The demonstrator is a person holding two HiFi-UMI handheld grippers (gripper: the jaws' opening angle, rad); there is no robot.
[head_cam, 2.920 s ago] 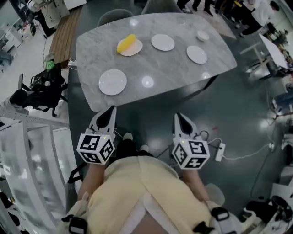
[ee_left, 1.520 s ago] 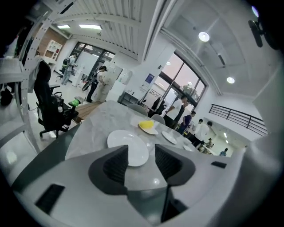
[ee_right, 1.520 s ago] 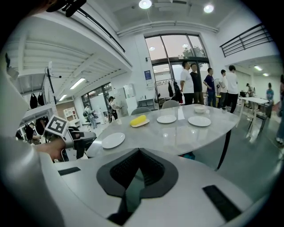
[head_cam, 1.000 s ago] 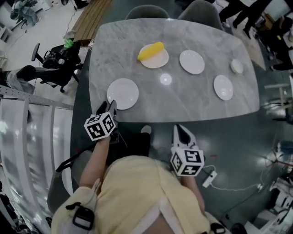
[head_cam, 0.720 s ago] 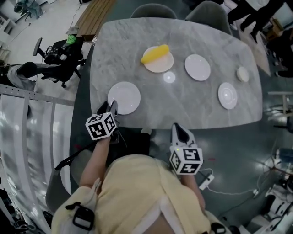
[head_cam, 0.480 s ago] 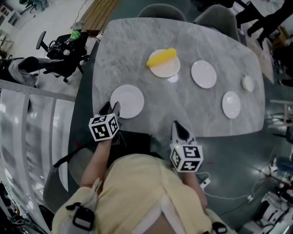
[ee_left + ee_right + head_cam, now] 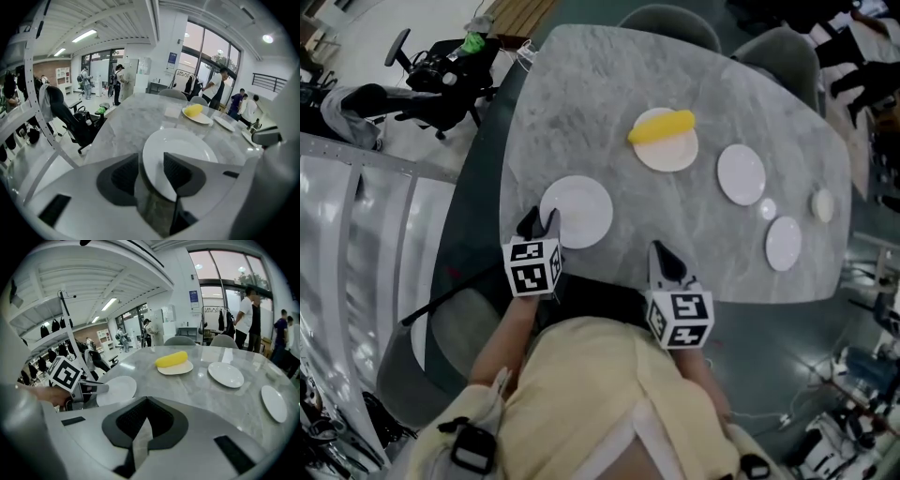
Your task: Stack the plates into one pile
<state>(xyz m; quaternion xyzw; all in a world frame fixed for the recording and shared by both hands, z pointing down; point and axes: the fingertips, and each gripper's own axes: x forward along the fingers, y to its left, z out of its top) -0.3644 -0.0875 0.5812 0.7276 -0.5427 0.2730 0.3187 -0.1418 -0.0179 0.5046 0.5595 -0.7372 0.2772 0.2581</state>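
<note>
The left gripper (image 7: 540,222) has its jaws apart astride the near rim of the closest plate (image 7: 579,208), which lies flat near the table (image 7: 581,94) edge. A shallow bite on that thin, glossy rim could let it slip or tip on lifting. The right gripper (image 7: 662,255) is closed and empty, and a yellow object (image 7: 661,126) on 1 far plate (image 7: 673,157) blocks stacking there.

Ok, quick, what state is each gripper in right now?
Left gripper: jaws open, set either side of the near rim of the white plate, not clamped on it.
Right gripper: jaws shut, nothing between them.
</note>
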